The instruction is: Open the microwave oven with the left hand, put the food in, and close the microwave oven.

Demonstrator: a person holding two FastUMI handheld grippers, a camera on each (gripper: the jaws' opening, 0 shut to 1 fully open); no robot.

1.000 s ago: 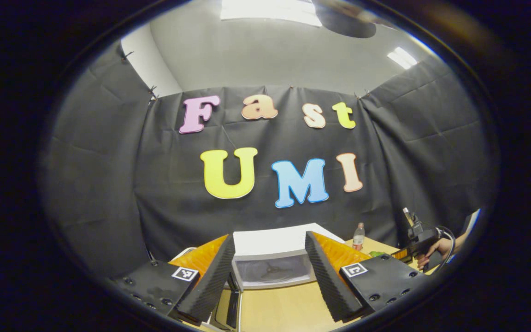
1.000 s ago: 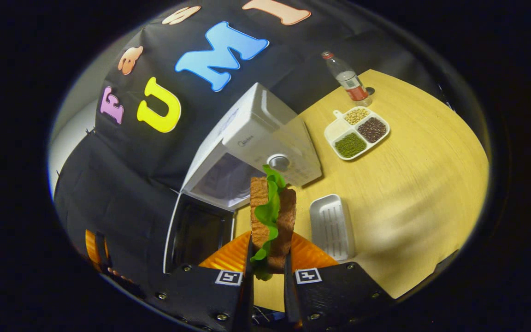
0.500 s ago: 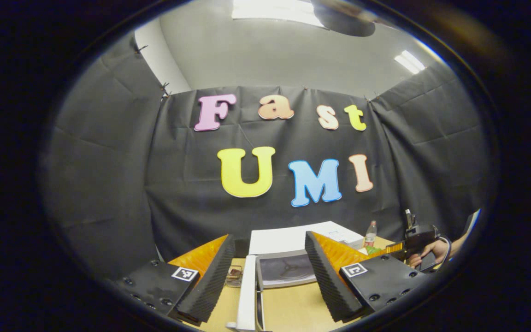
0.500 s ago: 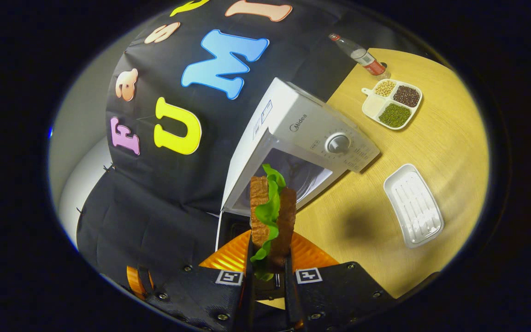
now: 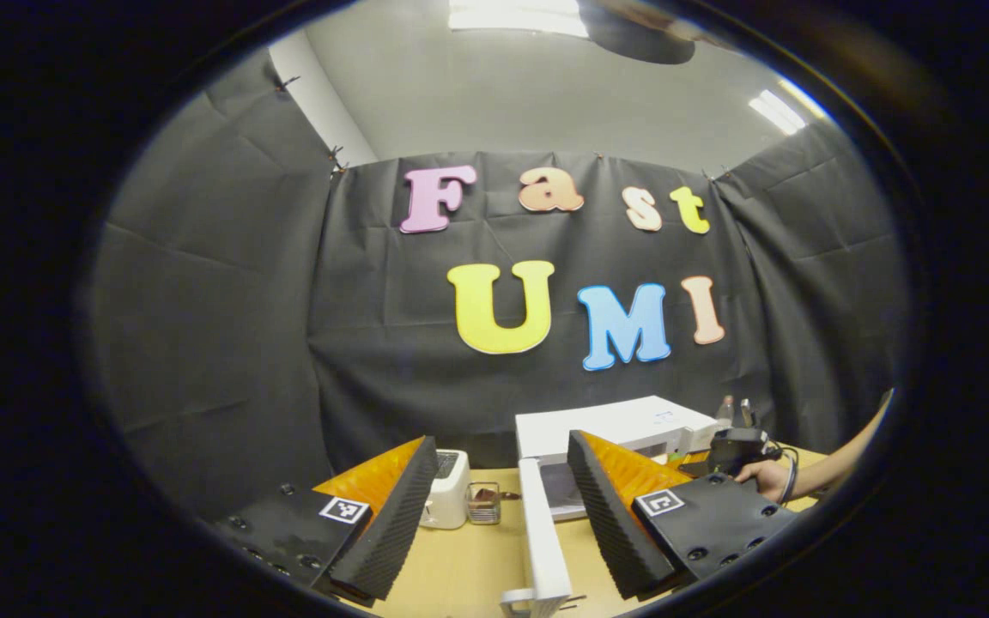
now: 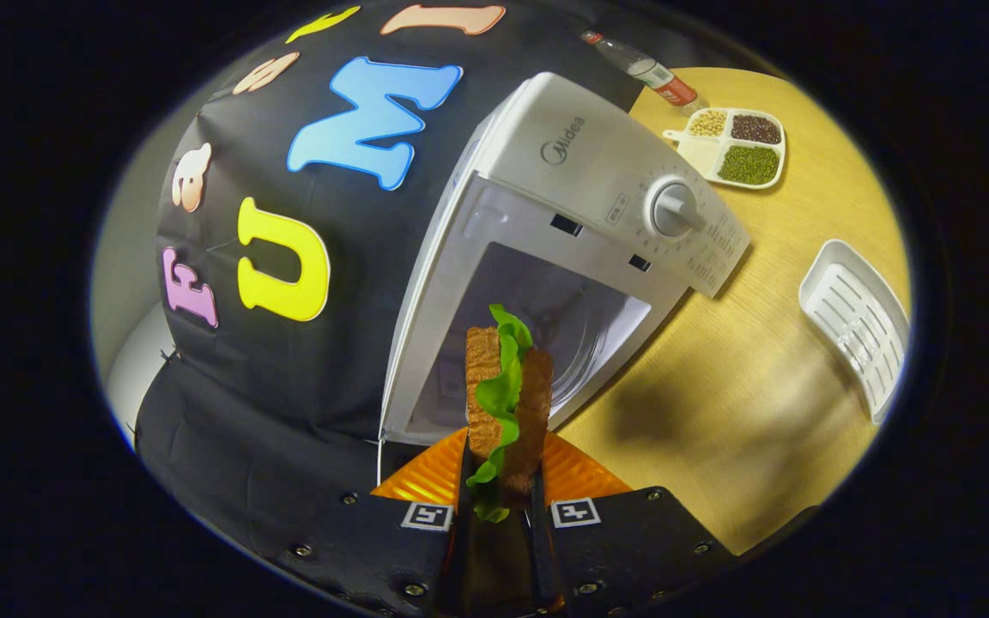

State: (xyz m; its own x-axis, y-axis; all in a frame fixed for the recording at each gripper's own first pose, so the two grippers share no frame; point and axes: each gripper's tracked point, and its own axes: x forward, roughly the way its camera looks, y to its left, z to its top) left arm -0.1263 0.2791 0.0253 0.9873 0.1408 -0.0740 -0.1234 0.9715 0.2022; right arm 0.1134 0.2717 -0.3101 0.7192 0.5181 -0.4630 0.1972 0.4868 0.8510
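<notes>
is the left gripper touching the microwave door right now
Apart. In the left gripper view the left gripper is open and the microwave door stands edge-on in the gap, table showing on both sides of it.

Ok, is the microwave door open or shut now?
Open. The microwave cavity shows bare behind the sandwich, and its door stands swung out, edge-on.

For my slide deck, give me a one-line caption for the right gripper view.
Right gripper holds a sandwich before the open microwave.

one microwave (image 6: 546,257), one sandwich (image 6: 503,403), perhaps two trays (image 6: 855,318)
</notes>
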